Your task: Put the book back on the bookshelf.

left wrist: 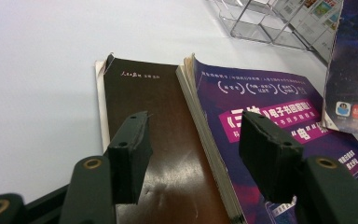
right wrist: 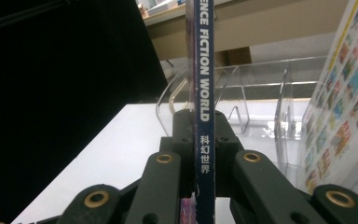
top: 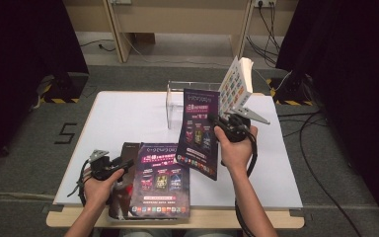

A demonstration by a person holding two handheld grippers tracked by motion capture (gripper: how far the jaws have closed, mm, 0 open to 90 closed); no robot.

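Jaws tight on magazine spine, table edge near.

Grey floor; black curtains; wooden bench.

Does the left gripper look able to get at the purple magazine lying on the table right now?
Probably yes: the left gripper hangs open just over the purple magazine, whose page edge sits between the jaws with nothing covering it.
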